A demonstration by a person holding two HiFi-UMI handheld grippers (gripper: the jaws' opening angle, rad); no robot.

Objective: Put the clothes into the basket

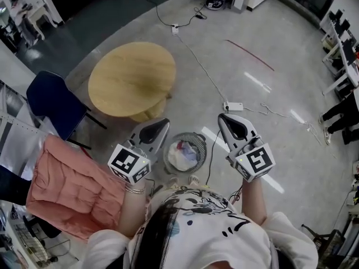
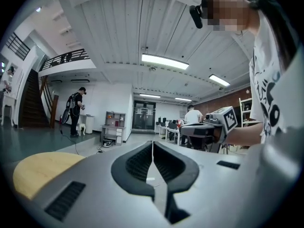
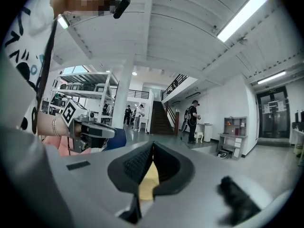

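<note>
My left gripper (image 1: 162,123) and right gripper (image 1: 223,119) both have their fingers pressed together, empty. Below, between them, the basket (image 1: 201,143) on the floor holds the clothes (image 1: 180,156). Beyond it stands a round wooden table (image 1: 132,80).

Wide open over the grey floor (image 1: 280,55), far and to the right. Crossed there only by a thin cable (image 1: 202,67) and a white power strip (image 1: 233,106), both flat on the ground just beyond the right gripper (image 1: 223,118). Blocked far left by a round wooden table (image 1: 133,78), with a blue chair (image 1: 50,97) left of it. Crowded near left by a pink quilted cushion (image 1: 73,184). Straight down between the left gripper (image 1: 162,123) and the right one: open mouth of the basket (image 1: 203,144), partly filled with clothes (image 1: 179,157). Hemmed at the far right edge by white desks (image 1: 342,55).
</note>
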